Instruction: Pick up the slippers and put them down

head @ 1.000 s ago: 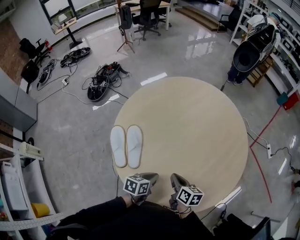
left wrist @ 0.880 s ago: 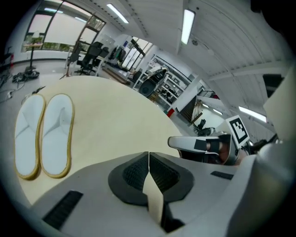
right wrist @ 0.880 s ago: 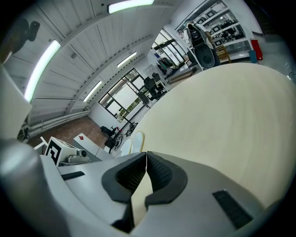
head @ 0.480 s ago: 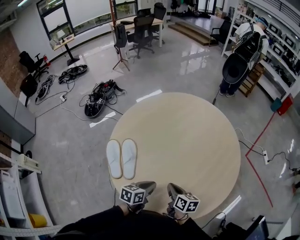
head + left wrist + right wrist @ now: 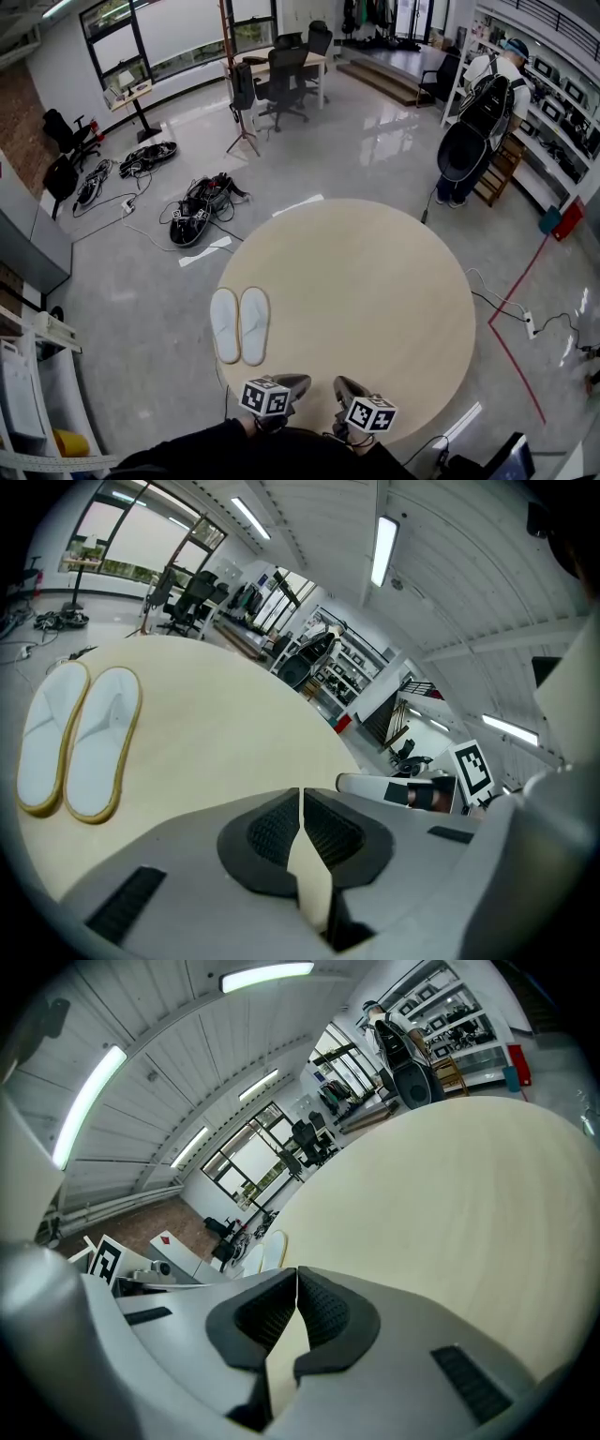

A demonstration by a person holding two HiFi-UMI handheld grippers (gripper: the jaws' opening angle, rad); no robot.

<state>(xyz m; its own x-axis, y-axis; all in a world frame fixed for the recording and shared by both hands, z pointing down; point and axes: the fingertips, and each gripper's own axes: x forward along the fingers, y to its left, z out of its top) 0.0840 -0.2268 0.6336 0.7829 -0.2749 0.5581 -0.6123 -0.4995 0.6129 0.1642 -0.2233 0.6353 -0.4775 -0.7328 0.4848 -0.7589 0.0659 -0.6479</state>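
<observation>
A round table [image 5: 394, 272] fills the middle of the head view. The slippers [image 5: 239, 325], a white pair with tan edging, lie flat on its near-left part, close to the table's left edge. They lie side by side, touching along their inner edges, with their long axes running near to far.

The left gripper [image 5: 300, 381] and the right gripper [image 5: 340, 382] are held over the table's near edge, just beside each other but apart. Both point toward the far side and tilt downward. The left gripper is near the slippers, at their near-right, and does not touch them.

In the left gripper view the jaws are pressed together at the tips with nothing between them. The slippers lie ahead and to the left, and the right gripper shows at the right. In the right gripper view the jaws also meet tip to tip and are empty. The slippers appear small at the left, just past the jaws.

On the grey floor [image 5: 150, 281], bundles of cables [image 5: 199, 202] lie far-left of the table. Chairs [image 5: 286, 70] stand at the far side of the room. A person [image 5: 478, 103] stands by shelves [image 5: 548, 103] at the far right. A red line [image 5: 511, 309] runs on the floor right of the table.
</observation>
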